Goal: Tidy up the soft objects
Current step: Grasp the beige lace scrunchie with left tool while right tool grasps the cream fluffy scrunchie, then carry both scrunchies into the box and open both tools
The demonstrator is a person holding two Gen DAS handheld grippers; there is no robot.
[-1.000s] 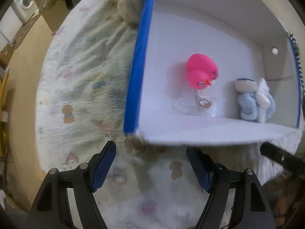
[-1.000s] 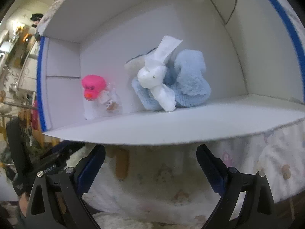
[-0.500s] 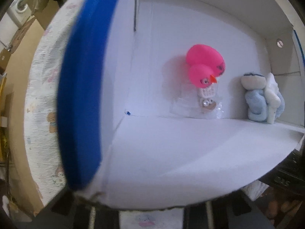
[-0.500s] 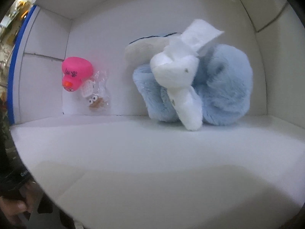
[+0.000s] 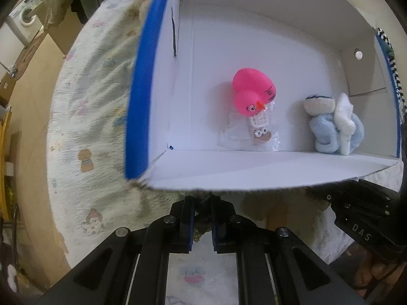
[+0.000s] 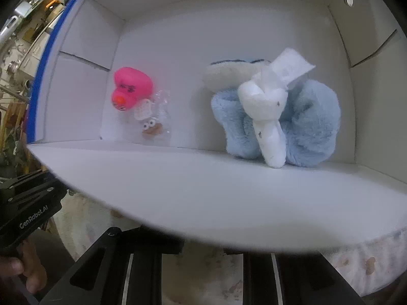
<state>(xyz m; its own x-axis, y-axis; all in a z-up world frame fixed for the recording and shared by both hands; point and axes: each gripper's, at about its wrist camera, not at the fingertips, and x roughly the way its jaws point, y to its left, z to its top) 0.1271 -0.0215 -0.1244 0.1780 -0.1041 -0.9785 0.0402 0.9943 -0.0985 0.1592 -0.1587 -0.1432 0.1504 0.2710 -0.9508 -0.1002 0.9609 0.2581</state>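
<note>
A white cardboard box with blue edges [image 5: 137,106] lies open toward me on a patterned bedspread [image 5: 84,117]. Inside are a pink rubber duck [image 5: 251,94], a clear bag with a small toy [image 5: 257,134] and a light blue plush with a white bow [image 5: 333,124]. The same duck [image 6: 129,89], bag [image 6: 152,119] and plush [image 6: 279,119] show in the right wrist view. My left gripper [image 5: 202,218] is shut on a brownish soft thing just under the box's front flap [image 5: 254,170]. My right gripper's fingertips are hidden under the flap [image 6: 203,190].
The right gripper's black body [image 5: 368,223] is at the lower right of the left wrist view; the left gripper's body and a hand [image 6: 28,216] are at the left of the right wrist view. A wooden floor [image 5: 28,127] lies left of the bed.
The left gripper went from open to shut on something at the box's front edge. Both cameras pushed close to the box, then drew back a little.
</note>
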